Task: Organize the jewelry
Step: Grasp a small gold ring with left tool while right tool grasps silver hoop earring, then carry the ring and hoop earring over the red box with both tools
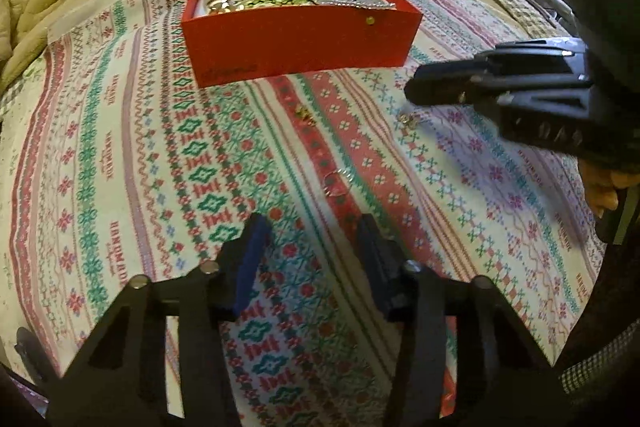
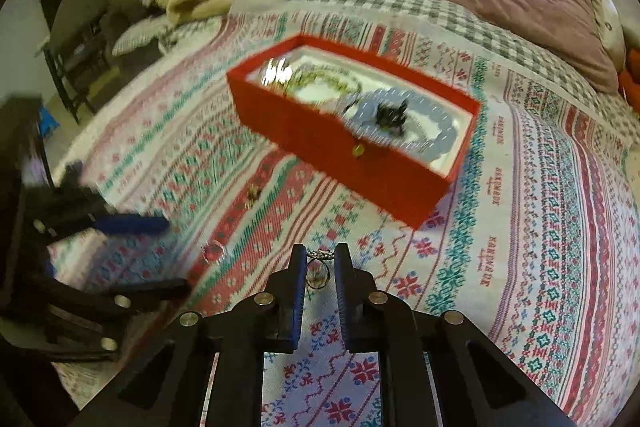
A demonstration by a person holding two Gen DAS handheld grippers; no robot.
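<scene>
Both wrist cameras look steeply down, close over the bed (image 1: 120,147), each past its own tongs at lower centre, sharing the red box (image 1: 300,39) at upper centre and the patterned cover.

A: The red box (image 2: 352,131) is smeared by motion blur; its contents, toward twelve o'clock, are unreadable.

B: The small gold piece (image 1: 306,115) is too tiny to identify. The left gripper (image 2: 132,251), at nine o'clock, is blurred and cut off.
</scene>
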